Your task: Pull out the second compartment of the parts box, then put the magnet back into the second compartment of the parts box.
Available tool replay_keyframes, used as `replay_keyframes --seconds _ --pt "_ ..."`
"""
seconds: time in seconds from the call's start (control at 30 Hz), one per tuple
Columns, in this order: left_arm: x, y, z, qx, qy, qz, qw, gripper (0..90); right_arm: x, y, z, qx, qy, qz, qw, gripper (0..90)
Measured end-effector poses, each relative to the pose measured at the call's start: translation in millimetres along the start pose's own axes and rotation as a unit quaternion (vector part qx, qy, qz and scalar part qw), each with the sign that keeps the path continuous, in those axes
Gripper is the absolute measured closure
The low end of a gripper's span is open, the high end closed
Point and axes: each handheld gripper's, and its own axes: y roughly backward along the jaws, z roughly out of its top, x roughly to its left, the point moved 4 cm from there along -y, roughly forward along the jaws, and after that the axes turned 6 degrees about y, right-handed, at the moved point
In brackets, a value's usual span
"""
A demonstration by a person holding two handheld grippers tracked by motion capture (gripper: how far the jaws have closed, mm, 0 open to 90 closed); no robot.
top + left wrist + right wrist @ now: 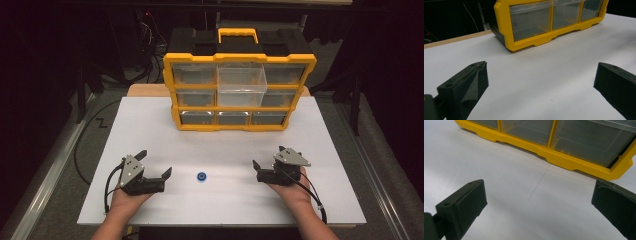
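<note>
Jaws of both the left gripper [153, 162] and right gripper [268, 157] stand wide and empty, with 1 small blue ring [202, 176] flat on the white table [220, 205] at lower centre between them, seemingly slightly nearer the left.

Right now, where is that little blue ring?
In the high view, the blue ring lies on the white table, between the left tongs and right tongs.
</note>
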Motion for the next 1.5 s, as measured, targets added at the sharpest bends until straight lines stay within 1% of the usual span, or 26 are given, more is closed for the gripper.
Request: replay_keyframes --seconds 0.17,0.27,0.37,0.47,0.6,0.7,0.83,0.9,0.93,1.0,1.23,1.4,1.5 --pt "-0.8 0.2 0.7 -0.002 0.000 -0.002 1.0000 0.0 -0.9 0.5 -0.7 0.008 0.006 0.004 0.9999 0.9" --pt "-1.7 1.2 1.2 -0.005 0.001 -0.002 1.0000 0.0 -1.2 1.0 -2.1 0.014 0.015 0.003 0.9998 0.9" --pt "-1.7 1.0 0.7 -0.003 0.002 -0.003 1.0000 0.0 -2.1 1.4 -2.2 0.017 0.014 0.003 0.9997 0.9" --pt "-1.3 0.1 0.3 -0.001 0.002 -0.002 1.0000 0.0 -2.0 0.5 -3.2 0.024 0.024 0.001 0.9994 0.8" --pt "-1.1 -0.5 0.1 0.003 0.001 -0.002 1.0000 0.0 -1.2 -1.7 -5.2 0.037 0.027 0.009 0.9989 0.8" --pt "-1.6 -0.7 0.5 0.006 0.008 -0.005 0.9999 0.0 0.2 -2.7 -7.1 0.044 0.032 0.013 0.9985 0.8" --pt "-0.5 0.3 0.7 0.005 0.012 -0.005 0.9999 0.1 2.7 -3.7 -7.3 0.048 0.035 0.022 0.9980 0.8" --pt "-0.5 1.9 0.8 0.003 0.019 -0.007 0.9998 0.1 4.3 -4.3 -6.4 0.049 0.034 0.026 0.9978 0.8" --pt "-0.4 2.8 1.4 0.001 0.018 -0.006 0.9998 0.0 5.4 -4.4 -6.0 0.049 0.033 0.029 0.9978 0.8" --pt "-0.4 3.2 2.4 -0.003 0.018 -0.004 0.9998 0.0 7.6 -4.3 -5.5 0.050 0.042 0.035 0.9973 0.8" --pt "-2.6 3.7 3.6 -0.002 0.010 -0.002 0.9999 0.0 17.7 -3.5 -3.9 0.044 0.048 0.057 0.9963 0.8" --pt "-1.9 3.4 3.9 -0.007 0.007 -0.001 1.0000 0.0 26.9 -7.4 -1.5 0.046 0.066 0.075 0.9939 0.8" --pt "-1.0 2.9 3.6 -0.007 0.008 -0.001 0.9999 0.0 34.0 -10.5 1.4 0.045 0.072 0.090 0.9923 0.8"
